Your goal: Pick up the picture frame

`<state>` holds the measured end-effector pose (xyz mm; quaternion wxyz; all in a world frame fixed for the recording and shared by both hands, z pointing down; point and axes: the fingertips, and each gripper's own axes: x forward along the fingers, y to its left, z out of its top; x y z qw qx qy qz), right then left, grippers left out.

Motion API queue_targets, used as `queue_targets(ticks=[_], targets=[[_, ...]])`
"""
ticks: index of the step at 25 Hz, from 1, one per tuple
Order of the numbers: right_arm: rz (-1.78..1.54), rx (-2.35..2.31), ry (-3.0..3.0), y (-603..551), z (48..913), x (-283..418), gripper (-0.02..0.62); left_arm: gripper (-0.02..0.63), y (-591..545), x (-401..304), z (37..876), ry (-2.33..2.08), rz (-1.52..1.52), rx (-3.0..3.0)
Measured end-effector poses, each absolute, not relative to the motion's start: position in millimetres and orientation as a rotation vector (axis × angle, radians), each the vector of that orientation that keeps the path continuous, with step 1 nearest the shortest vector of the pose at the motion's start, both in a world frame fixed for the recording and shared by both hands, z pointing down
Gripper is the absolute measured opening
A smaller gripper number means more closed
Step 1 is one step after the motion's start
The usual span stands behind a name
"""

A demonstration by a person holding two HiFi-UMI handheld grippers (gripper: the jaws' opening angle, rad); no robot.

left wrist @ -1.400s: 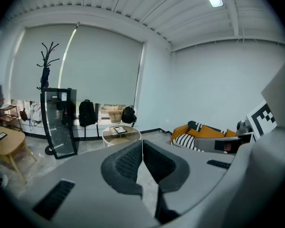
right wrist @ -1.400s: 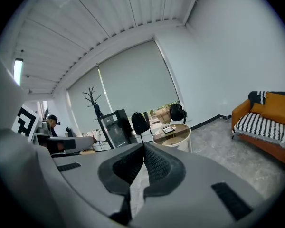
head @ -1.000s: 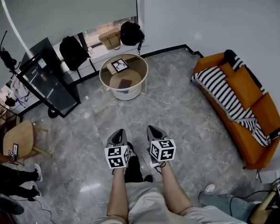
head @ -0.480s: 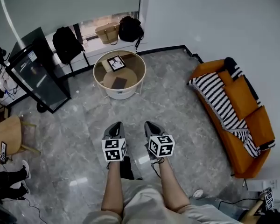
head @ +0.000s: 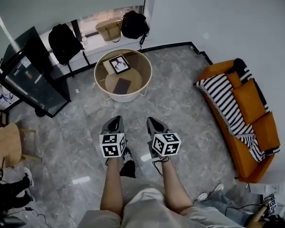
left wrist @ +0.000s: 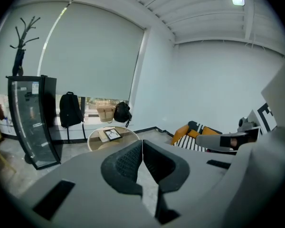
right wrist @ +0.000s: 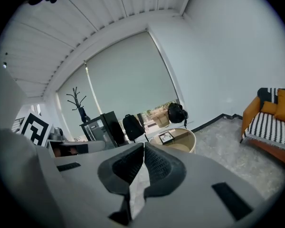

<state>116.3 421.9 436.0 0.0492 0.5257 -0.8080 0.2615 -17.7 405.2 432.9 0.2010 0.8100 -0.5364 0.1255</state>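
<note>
A black picture frame (head: 119,64) with a portrait lies flat on the round glass-topped table (head: 145,76) at the far end of the room; it also shows small in the left gripper view, picture frame (left wrist: 112,134), and in the right gripper view, picture frame (right wrist: 166,137). My left gripper (head: 115,123) and right gripper (head: 153,123) hover side by side over the grey floor, well short of the table. Both point toward it. Each has its jaws pressed together with nothing between them.
An orange sofa (head: 249,120) with a striped blanket lines the right wall. A black glass cabinet (head: 31,75) stands at left, a wooden chair (head: 5,145) nearer. Bags (head: 109,29) sit on the window ledge behind the table. Another person's feet show at bottom left and right.
Both grippers and the person have advanced across the floor toward the round table, which now lies closer. The jaws stayed shut throughout.
</note>
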Motion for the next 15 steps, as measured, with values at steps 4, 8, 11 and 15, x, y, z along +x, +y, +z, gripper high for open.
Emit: queue_targets(ticks=[4, 8, 11, 15], targets=[[0.838, 1.616, -2.477, 374, 438, 108, 0.034, 0.021, 357, -15, 436, -1.421, 0.349, 2.302], [0.867, 1.655, -2.544, 329, 430, 98, 0.034, 0.021, 312, -21, 441, -1.341, 0.343, 2.316], [0.841, 1.672, -2.562, 305, 429, 88, 0.034, 0.021, 286, -33, 449, -1.339, 0.353, 2.311], [0.797, 1.621, -2.507, 291, 443, 72, 0.034, 0.021, 270, -54, 468, -1.338, 0.347, 2.258]])
